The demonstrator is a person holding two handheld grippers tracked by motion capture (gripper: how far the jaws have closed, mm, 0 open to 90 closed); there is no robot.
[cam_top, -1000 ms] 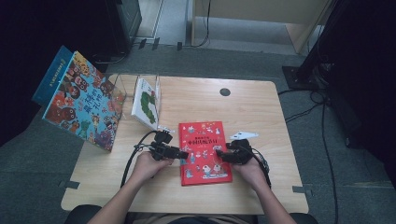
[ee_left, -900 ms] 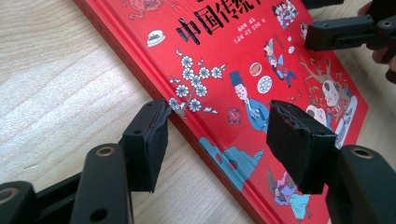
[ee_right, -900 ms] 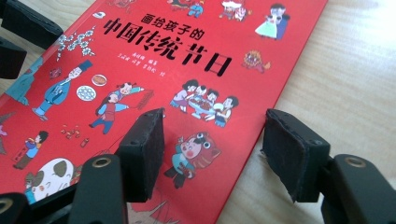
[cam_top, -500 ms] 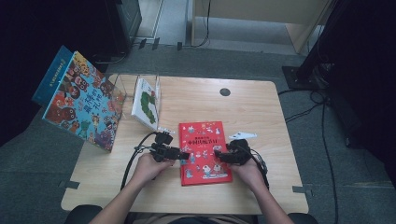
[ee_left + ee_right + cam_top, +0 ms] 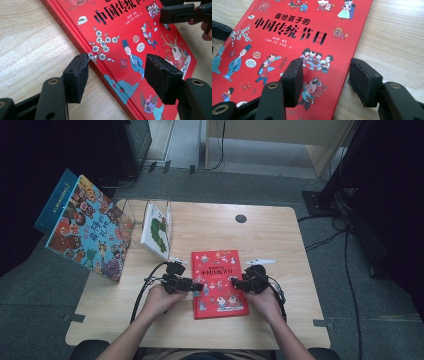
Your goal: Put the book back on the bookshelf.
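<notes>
At the near middle of the wooden table [image 5: 280, 240] lies a red children's picture book [image 5: 218, 282], flat, cover up, Chinese title readable, long edges running away from the person. Left gripper [image 5: 196, 285] sits at the book's left long edge, right gripper [image 5: 235, 282] at its right long edge, both low and aimed inward at each other.

Left gripper view: jaws spread, the book's edge passing between them, one pad over bare wood, the other over the cover; no pad pressing on the book [image 5: 140, 45]. Right gripper view: same picture mirrored, jaws apart and straddling the book's edge [image 5: 312, 50], one pad over the cover art, the other over the table. Right jaws have just been closing a bit with the edge between them, but a gap is visible, so no grip yet.

Step in hand, as I read it: lining both grippers up on opposite edges for a two-handed pick-up. Next move calls for getting one pad of each gripper under the edge, hard with the book flat on wood, then closing both evenly and lifting level so it doesn't tilt or slip.

Off to the left: a clear acrylic bookstand [image 5: 150, 215] holding a white caterpillar book [image 5: 156, 231], and a large colourful picture book [image 5: 87, 235] leaning at the table's left edge.
</notes>
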